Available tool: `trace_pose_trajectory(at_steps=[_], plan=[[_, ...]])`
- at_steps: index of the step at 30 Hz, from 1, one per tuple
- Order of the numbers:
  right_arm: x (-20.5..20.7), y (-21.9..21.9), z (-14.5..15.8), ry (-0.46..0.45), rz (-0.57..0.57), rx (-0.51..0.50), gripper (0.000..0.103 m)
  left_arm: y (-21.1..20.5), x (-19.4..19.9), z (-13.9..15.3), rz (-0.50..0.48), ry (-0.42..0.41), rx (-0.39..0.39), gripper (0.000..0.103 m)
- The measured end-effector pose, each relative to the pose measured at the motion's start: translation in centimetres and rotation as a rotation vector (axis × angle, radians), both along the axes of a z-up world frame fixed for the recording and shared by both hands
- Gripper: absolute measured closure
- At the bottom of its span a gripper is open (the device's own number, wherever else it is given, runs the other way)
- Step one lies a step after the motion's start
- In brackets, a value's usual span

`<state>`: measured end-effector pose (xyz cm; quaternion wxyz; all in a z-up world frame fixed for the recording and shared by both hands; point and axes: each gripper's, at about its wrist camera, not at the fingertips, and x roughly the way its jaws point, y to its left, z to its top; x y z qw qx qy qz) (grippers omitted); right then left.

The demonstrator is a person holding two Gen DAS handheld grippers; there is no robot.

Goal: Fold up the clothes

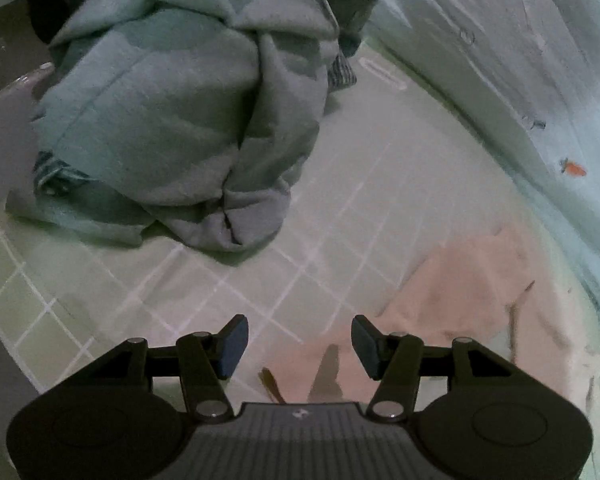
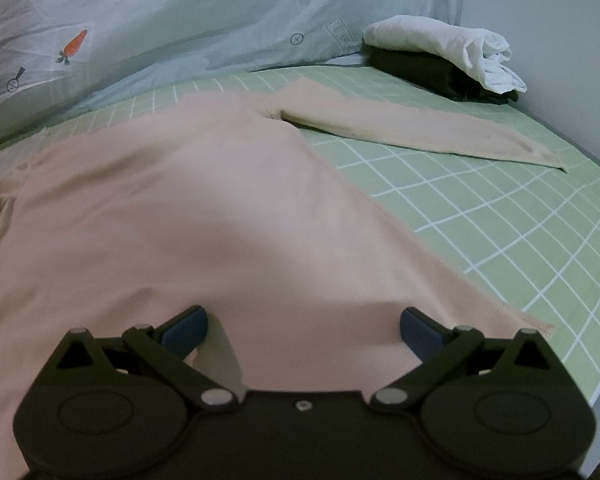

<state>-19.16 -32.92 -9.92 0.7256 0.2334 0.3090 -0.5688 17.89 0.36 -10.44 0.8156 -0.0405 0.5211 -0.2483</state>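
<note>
A pale pink long-sleeved top (image 2: 188,200) lies spread flat on the green checked sheet (image 2: 500,208), one sleeve (image 2: 420,132) stretched out to the right. My right gripper (image 2: 302,330) hovers over its near hem, open wide, with nothing pinched. In the left wrist view an edge of the pink top (image 1: 460,288) shows at the lower right. My left gripper (image 1: 300,344) is open above the sheet (image 1: 340,184), just left of that pink edge, with nothing between its fingers.
A heap of grey-teal clothes (image 1: 172,112) sits on the sheet ahead of the left gripper. A pale blue duvet with carrot prints (image 2: 180,20) runs along the back. Folded white (image 2: 440,44) and dark (image 2: 420,72) garments are stacked at the back right by the wall.
</note>
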Motion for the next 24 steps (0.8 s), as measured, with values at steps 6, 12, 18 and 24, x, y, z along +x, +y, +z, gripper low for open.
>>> trace_pose_trajectory(at_steps=[6,12,18,24], plan=[[0.0,0.1,0.0,-0.001,0.000,-0.002,0.000,-3.7,-2.8,-0.6,-0.204,-0.090,0.158,0.059],[0.1,0.2,-0.1,-0.005,0.000,-0.009,0.000,-3.9,-4.4,1.2,-0.199,-0.225,0.231,0.101],[0.0,0.2,0.0,-0.009,0.006,-0.007,0.000,-0.8,-3.3,5.8,-0.035,-0.371,0.228,0.100],[-0.1,-0.6,0.4,-0.002,0.038,0.047,0.000,-0.3,-3.9,1.2,-0.035,-0.209,0.304,0.091]])
